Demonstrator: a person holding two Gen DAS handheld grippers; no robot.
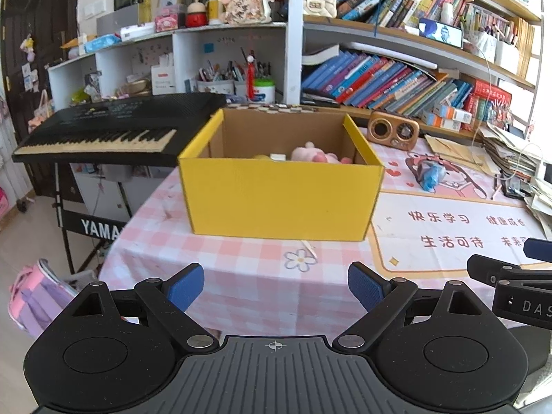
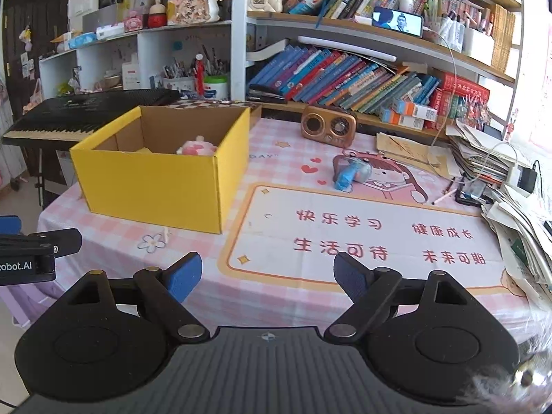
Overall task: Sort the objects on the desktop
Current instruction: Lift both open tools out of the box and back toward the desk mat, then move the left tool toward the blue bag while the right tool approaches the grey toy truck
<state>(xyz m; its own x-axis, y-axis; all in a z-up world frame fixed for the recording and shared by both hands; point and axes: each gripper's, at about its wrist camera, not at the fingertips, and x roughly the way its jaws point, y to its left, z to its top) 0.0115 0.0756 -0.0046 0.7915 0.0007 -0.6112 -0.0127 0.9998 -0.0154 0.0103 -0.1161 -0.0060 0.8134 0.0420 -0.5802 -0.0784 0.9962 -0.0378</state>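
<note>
Yellow box (image 1: 279, 200) open-topped on the pink checked counter (image 1: 241, 283), near its left edge; inside, a pink plush (image 1: 310, 153), a small white item (image 1: 278, 156) and something yellow (image 1: 262, 157). Blue toy (image 2: 348, 174) out on the mat (image 2: 379, 227), well apart from box. Left gripper (image 1: 276, 288) and right gripper (image 2: 267, 277): jaws wide apart, holding nothing.

1. The box (image 2: 151, 186) stands on the table (image 2: 283, 296), left of the printed mat (image 2: 362, 238).
2. A plush toy (image 2: 197, 147) lies inside the box.
3. A small toy (image 2: 350, 174) lies right of the box, before the radio (image 2: 327, 127).
4. The keyboard (image 1: 103, 131) stands behind the box to its left.
5. Papers (image 2: 483, 158) pile along the table's right edge.
</note>
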